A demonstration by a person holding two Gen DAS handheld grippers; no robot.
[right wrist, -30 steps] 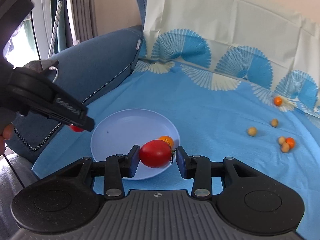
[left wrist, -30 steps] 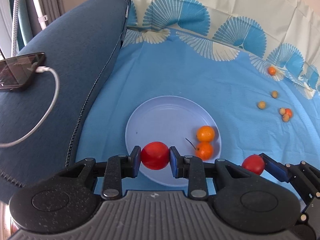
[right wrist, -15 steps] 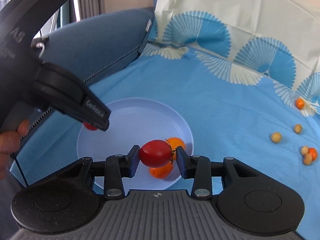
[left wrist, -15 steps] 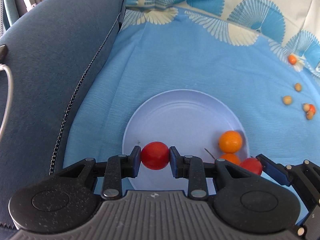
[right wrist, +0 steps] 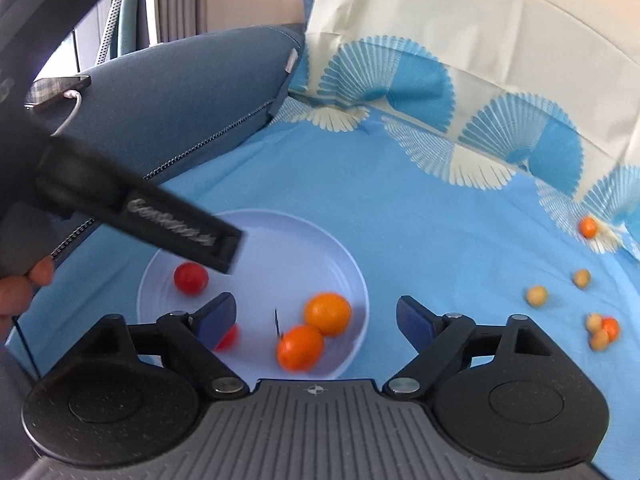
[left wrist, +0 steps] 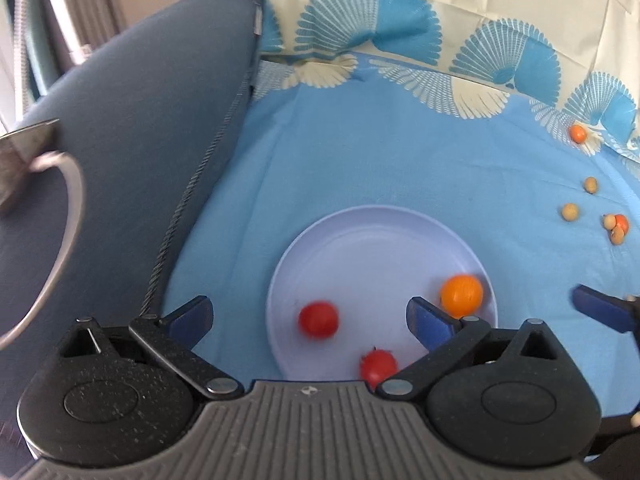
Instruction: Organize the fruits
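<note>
Two tomatoes (left wrist: 318, 318) (left wrist: 379, 366) lie on the plate (left wrist: 372, 240) at lower centre; left gripper (left wrist: 308, 318) and right gripper (right wrist: 316, 318) both gape wide, holding nothing.

A line of raised light lettering runs along the black finger of the left tool (right wrist: 184, 232) in the right wrist view, but motion blur makes it unreadable. No other words, numbers, brand names or signs can be read in either view.
</note>
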